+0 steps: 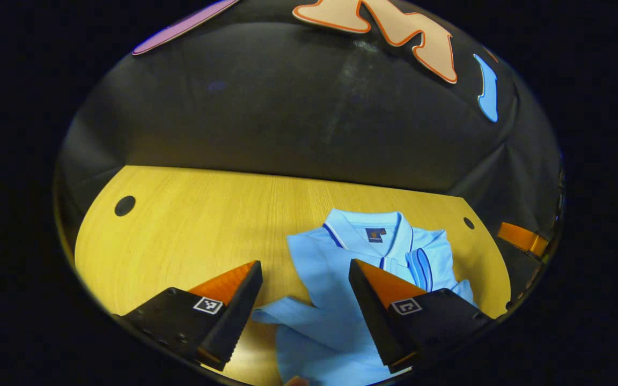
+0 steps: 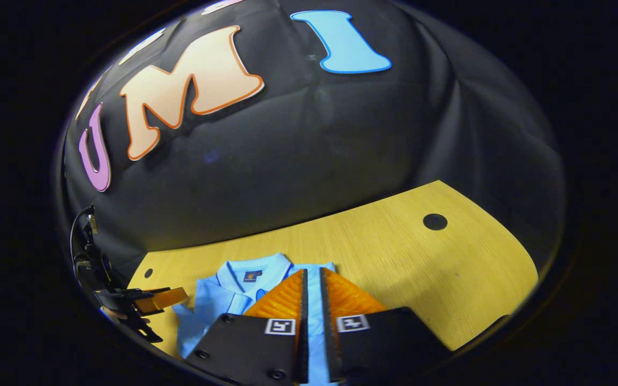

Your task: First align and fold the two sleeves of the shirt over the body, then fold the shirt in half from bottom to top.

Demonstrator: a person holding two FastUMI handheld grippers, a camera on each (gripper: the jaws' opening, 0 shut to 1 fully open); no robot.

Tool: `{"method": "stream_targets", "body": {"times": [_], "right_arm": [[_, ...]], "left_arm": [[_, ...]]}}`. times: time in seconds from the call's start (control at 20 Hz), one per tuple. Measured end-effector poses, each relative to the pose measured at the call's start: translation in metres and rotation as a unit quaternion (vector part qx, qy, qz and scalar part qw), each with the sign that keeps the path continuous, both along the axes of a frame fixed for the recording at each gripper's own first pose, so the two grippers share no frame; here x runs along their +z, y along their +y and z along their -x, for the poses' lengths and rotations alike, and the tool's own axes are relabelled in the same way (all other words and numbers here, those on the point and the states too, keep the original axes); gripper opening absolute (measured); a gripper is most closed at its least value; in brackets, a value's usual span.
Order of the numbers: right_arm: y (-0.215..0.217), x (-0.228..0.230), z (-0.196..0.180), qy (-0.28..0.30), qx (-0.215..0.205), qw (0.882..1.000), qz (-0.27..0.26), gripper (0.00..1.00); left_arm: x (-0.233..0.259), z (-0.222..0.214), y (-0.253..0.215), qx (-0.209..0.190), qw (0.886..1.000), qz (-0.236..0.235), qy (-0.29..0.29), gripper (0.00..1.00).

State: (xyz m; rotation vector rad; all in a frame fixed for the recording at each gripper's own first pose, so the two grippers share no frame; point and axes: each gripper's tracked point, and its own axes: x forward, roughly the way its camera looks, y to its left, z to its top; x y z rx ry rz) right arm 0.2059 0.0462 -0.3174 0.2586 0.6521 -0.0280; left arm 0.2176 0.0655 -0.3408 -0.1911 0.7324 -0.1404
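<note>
Light-blue shirt [image 1: 341, 279] flat on wooden worktop [image 1: 191, 225], both claws above it.

Left claw [image 1: 304, 268] spread wide, gripping nothing; between its fingers [image 1: 234, 300] and just beyond, shirt body with one sleeve [image 1: 287, 313] sticking out toward the nearer finger; past the tips, collar [image 1: 368, 228] pointing away, a folded sleeve lying over the chest beside the farther finger; beyond that, bare worktop with two dark round holes [image 1: 125, 205], then black cloth wall [image 1: 287, 107]. Right claw [image 2: 313, 279] narrowed to a slim gap, a strip of shirt [image 2: 212, 300] showing in the gap, actual pinch impossible to tell; collar [image 2: 255, 268] just off the tips to one side; farther that way, the left claw [image 2: 161, 300] low over the worktop [image 2: 395, 257] edge; beyond, one dark hole [image 2: 435, 221] and the wall [image 2: 341, 145].
</note>
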Motion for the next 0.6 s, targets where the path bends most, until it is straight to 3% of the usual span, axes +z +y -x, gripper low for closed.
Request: {"method": "stream_targets", "body": {"times": [0.2, 0.25, 0.3, 0.35, 0.6], "right_arm": [[0.013, 0.057, 0.028, -0.064, 0.029, 0.997, 0.008, 0.83], [0.012, 0.071, 0.039, -0.079, 0.039, 0.996, 0.017, 0.92], [0.013, 0.086, 0.053, -0.090, 0.048, 0.994, 0.025, 0.88], [0.012, 0.101, 0.067, -0.103, 0.056, 0.993, 0.031, 0.97], [0.010, 0.182, 0.149, -0.182, 0.090, 0.976, 0.081, 0.97]], "left_arm": [[0.068, 0.038, 0.001, 0.017, 0.997, -0.017, -0.074, 0.97], [0.089, 0.050, 0.000, 0.019, 0.995, -0.023, -0.096, 0.96], [0.109, 0.063, -0.002, 0.020, 0.993, -0.029, -0.115, 0.96], [0.126, 0.076, -0.005, 0.023, 0.990, -0.032, -0.132, 0.96], [0.202, 0.142, -0.023, 0.027, 0.979, -0.039, -0.199, 0.95]]}}
